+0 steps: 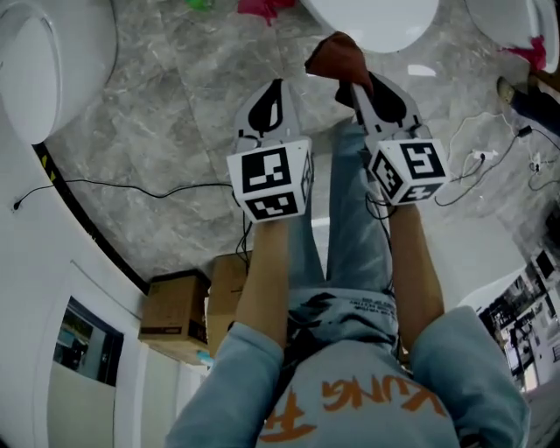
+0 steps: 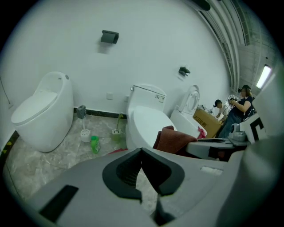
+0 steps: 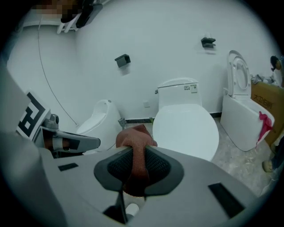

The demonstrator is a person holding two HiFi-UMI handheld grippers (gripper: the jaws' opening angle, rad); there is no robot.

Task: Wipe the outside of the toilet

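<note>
A white toilet (image 1: 372,19) with its lid down stands just ahead of me, also in the left gripper view (image 2: 148,122) and filling the middle of the right gripper view (image 3: 186,124). My right gripper (image 1: 354,83) (image 3: 134,150) is shut on a dark red cloth (image 1: 337,54) (image 3: 135,137), which bunches out past the jaws just short of the toilet's front. That cloth (image 2: 173,139) also shows at the right of the left gripper view. My left gripper (image 1: 276,87) (image 2: 142,153) hangs beside the right one, shut with nothing in it.
A second white toilet (image 1: 44,61) (image 2: 42,111) stands to the left, a third with its lid up (image 3: 242,115) to the right. A toilet brush (image 2: 84,133) and a green bottle (image 2: 94,144) sit on the floor between. Cardboard boxes (image 1: 179,315) and cables (image 1: 131,188) lie behind me.
</note>
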